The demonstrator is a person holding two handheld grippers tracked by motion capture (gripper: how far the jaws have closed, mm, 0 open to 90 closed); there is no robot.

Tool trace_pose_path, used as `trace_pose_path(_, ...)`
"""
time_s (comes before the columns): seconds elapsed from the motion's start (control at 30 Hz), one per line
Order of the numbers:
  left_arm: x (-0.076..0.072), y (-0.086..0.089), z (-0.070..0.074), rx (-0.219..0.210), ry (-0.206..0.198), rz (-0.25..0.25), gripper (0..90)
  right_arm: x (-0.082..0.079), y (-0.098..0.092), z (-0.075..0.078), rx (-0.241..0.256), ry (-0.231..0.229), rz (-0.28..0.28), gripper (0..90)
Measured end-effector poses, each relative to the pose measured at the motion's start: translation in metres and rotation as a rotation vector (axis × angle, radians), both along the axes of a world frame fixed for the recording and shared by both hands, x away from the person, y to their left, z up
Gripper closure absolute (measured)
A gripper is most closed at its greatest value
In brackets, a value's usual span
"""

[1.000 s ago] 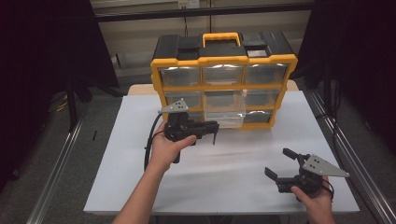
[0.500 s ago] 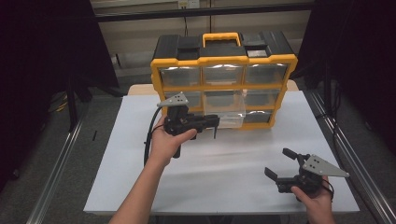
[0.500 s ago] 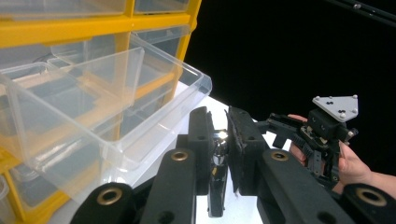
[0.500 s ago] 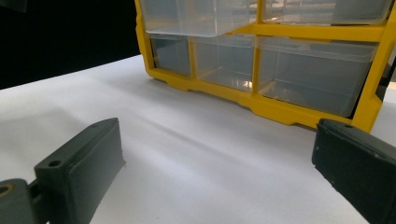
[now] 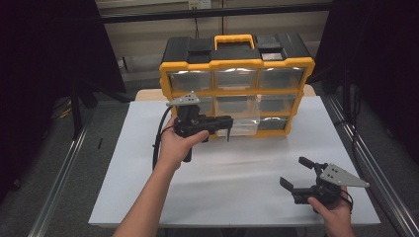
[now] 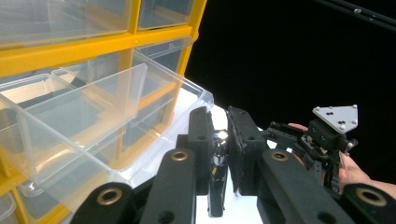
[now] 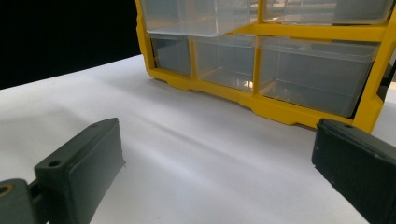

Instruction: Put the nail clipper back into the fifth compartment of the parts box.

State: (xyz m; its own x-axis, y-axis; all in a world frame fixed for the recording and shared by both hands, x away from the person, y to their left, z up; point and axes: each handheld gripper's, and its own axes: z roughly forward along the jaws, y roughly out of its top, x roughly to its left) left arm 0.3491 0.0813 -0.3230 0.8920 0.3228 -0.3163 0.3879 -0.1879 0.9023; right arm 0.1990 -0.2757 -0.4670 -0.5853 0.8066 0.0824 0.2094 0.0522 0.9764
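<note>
White tabletop [image 5: 237,170] carries the yellow drawer cabinet [image 5: 236,91]; its middle clear drawer [image 6: 93,121] stands pulled out. I judge loading not yet done: my left gripper [image 6: 219,140], raised beside that drawer, pinches a small metal part [image 6: 218,156]. My right gripper [image 5: 299,173] rests low, jaws wide.

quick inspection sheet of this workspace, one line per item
surface: white table, bare in front of the organiser
job's things: yellow and black plastic drawer organiser at the back; one clear plastic drawer pulled out in its lower rows; small dark metal-tipped object clamped in the left hand-held gripper
clutter: nothing seen
grippers: left one raised beside the open drawer, jaws closed on the object; right hand-held gripper low near the table's front corner, jaws apart, holding nothing
cables: black cable loops from the left one
surroundings: dark curtains, metal rails
</note>
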Motion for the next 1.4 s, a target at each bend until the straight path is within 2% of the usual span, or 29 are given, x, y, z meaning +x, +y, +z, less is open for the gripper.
trace_pose_path(0.6,0.008,-0.006,0.019,-0.001,-0.024,0.017,80.7,0.0,-0.001,0.0,0.003,0.001,0.002,1.4)
trace_pose_path(0.63,0.008,-0.006,0.02,-0.015,-0.024,0.008,80.7,0.0,-0.001,0.0,0.003,0.001,0.001,1.4)
trace_pose_path(0.77,0.009,-0.007,0.022,-0.009,-0.031,0.015,80.8,0.0,-0.001,0.0,0.0,0.0,0.001,1.4)
trace_pose_path(0.83,0.011,-0.007,0.025,-0.022,-0.025,0.022,80.7,0.0,0.0,0.0,0.001,0.0,0.0,1.5)
trace_pose_path(0.87,0.012,-0.006,0.026,-0.005,-0.032,0.027,80.7,0.0,0.0,0.0,0.001,0.0,0.0,1.5)
trace_pose_path(1.2,0.019,-0.014,0.03,-0.003,-0.055,0.042,80.7,0.0,-0.001,0.0,0.0,-0.001,0.001,1.5)
trace_pose_path(1.4,0.023,-0.017,0.032,-0.022,-0.062,0.049,80.7,0.0,-0.001,0.0,0.006,-0.001,0.0,1.5)
